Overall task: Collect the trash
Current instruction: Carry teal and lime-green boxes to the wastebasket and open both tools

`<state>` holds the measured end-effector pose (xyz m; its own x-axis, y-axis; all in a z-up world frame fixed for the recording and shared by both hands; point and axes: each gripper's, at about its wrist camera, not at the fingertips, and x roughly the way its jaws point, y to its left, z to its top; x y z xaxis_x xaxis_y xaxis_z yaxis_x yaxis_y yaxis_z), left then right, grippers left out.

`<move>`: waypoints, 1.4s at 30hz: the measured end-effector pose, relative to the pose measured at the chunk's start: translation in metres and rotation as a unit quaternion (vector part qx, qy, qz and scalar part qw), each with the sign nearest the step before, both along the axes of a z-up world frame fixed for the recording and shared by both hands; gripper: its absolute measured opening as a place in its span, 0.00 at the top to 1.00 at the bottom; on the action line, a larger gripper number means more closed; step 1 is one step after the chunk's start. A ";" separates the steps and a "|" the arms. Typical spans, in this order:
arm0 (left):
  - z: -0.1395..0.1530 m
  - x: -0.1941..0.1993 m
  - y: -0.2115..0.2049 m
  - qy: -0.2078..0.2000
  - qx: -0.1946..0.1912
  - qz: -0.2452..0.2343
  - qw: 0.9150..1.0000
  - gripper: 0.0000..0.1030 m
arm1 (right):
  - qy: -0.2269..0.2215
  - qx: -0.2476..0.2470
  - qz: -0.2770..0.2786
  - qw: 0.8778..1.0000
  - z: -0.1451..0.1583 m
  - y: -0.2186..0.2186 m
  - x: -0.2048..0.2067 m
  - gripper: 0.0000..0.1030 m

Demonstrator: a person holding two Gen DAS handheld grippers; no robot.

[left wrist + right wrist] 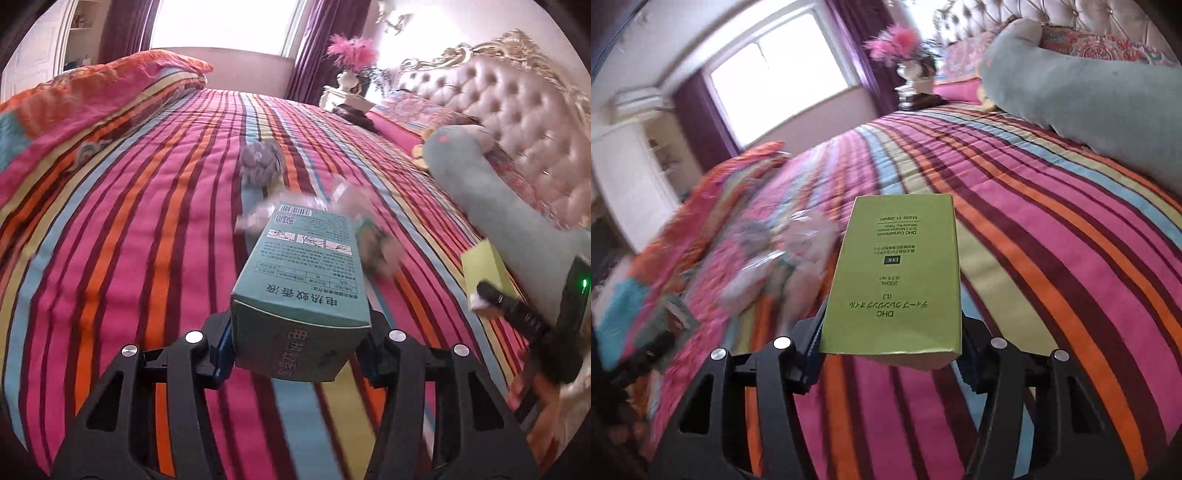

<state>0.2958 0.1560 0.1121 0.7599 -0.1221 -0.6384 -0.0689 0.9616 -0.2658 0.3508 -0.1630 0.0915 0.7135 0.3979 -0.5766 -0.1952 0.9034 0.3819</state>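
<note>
Fingers of my left gripper were clamped on the near end of a teal carton, one pad against each side wall. It stuck out forward along the fingers, printed panel up, barcode at the far end, held above the striped bedspread and not resting on it.

Right gripper likewise clamped on a lime-green carton, pads on its two long sides, printed face up, far end pointing out over the stripes. The left wrist view showed that same green carton at the right edge, pinched by the right gripper's black fingers, just beside a long pale-blue plush bolster.

Loose trash lay on the bedspread beyond the teal carton: a grey crumpled wad farther up the bed, and clear crinkled plastic wrap just past the carton's far end. Both were blurred; I could not tell whether the wrap touched the carton. From the right wrist the same plastic showed to the left of the green carton, smeared.

Outward: a folded orange-and-pink quilt along the bed's left side, a tufted headboard at right, and a vase of pink plumes on a nightstand by the window.
</note>
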 end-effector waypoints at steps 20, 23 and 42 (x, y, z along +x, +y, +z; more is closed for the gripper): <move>-0.125 -0.359 -0.121 0.142 -0.011 -0.105 0.984 0.50 | 0.185 0.057 0.233 0.953 -0.083 -0.045 -0.316 0.46; -0.171 -0.358 -0.131 0.200 0.000 -0.101 0.975 0.50 | 0.221 0.031 0.233 0.946 -0.115 -0.032 -0.321 0.46; -0.265 -0.344 -0.129 0.325 -0.023 -0.076 0.942 0.25 | 0.278 -0.111 0.251 0.920 -0.196 0.037 -0.318 0.29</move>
